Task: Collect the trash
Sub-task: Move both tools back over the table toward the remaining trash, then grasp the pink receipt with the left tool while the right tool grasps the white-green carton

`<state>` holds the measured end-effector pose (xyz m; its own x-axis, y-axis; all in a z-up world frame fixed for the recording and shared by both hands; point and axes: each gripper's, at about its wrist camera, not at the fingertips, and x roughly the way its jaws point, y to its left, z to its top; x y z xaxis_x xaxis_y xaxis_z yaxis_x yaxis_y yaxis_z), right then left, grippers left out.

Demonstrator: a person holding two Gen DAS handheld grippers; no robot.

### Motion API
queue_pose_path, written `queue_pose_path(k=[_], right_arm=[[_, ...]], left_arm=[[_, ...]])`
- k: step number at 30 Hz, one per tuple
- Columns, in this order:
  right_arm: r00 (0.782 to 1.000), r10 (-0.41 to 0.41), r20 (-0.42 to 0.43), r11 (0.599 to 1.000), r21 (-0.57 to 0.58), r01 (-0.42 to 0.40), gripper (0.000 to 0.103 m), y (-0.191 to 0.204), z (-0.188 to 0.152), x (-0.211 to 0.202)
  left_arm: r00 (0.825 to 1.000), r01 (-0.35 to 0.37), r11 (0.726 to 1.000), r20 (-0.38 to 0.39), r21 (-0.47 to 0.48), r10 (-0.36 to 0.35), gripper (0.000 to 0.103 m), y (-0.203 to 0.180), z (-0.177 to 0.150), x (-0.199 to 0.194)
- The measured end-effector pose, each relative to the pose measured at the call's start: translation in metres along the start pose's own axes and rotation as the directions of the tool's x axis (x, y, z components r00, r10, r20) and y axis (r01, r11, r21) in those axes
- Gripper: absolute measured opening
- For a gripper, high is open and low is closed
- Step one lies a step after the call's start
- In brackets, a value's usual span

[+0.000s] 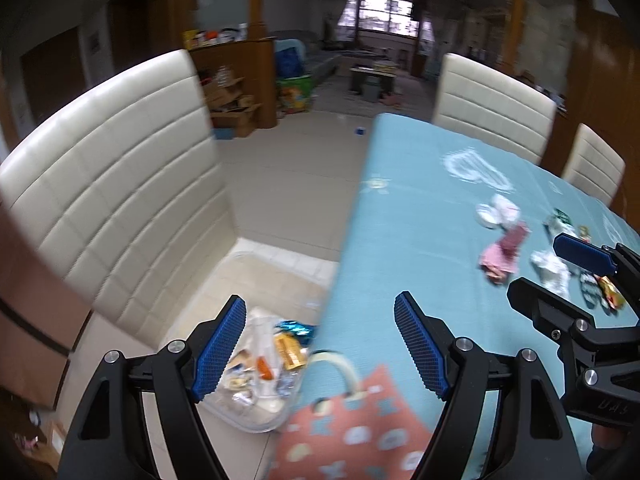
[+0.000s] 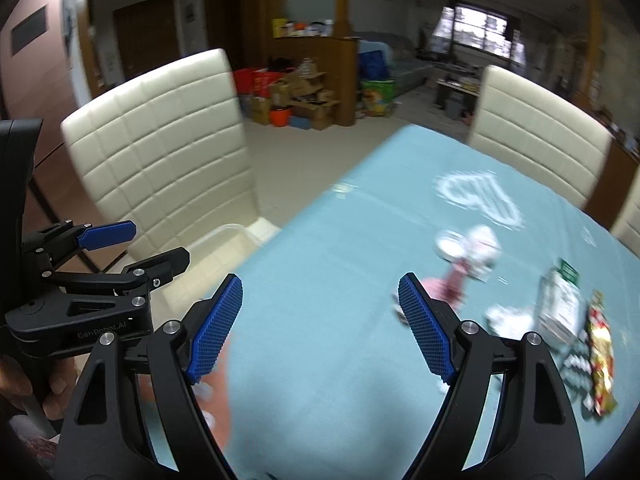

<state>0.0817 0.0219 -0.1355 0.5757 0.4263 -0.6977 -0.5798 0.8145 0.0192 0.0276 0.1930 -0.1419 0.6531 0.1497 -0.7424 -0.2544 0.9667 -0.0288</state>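
Trash lies on my desk; both grippers hang spread and empty.

The trash is scattered across the right part of the blue-clothed desk: a pink wrapper, white crumpled bits, a gold wrapper and a small carton. More wrappers already sit in a clear bin on the chair seat just beside the desk's left edge. My left gripper hangs over that edge, its blue pads wide apart, nothing between them. My right gripper is spread too, above the cloth near the pink wrapper, holding nothing. A pink patterned bag lies at the desk's near edge.
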Motion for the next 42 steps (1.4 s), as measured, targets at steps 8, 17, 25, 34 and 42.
queue_pose_path(k=[8, 17, 25, 34, 42], right_arm=[[0.992, -0.122, -0.027, 0.979, 0.163, 0.124, 0.081, -0.076, -0.028, -0.028], [0.974, -0.218, -0.066, 0.928, 0.294, 0.227, 0.081, -0.148, -0.055, -0.045], [0.966, -0.238, -0.103, 0.902, 0.344, 0.259, 0.081, -0.192, -0.059, -0.024], [0.963, -0.226, -0.147, 0.886, 0.379, 0.266, 0.081, -0.232, -0.057, 0.026], [0.958, -0.227, -0.175, 0.874, 0.397, 0.279, 0.076, -0.253, -0.055, 0.061]], left_arm=[[0.994, 0.112, 0.985, -0.005, 0.131, -0.112, 0.075, -0.076, 0.01, 0.005], [0.984, 0.179, 0.953, -0.03, 0.245, -0.177, 0.075, -0.146, 0.015, 0.017], [0.986, 0.168, 0.936, -0.053, 0.309, -0.159, 0.075, -0.185, 0.019, 0.047], [0.988, 0.136, 0.93, -0.111, 0.342, -0.104, 0.075, -0.201, 0.023, 0.099], [0.984, 0.128, 0.934, -0.162, 0.334, -0.077, 0.075, -0.204, 0.021, 0.134]])
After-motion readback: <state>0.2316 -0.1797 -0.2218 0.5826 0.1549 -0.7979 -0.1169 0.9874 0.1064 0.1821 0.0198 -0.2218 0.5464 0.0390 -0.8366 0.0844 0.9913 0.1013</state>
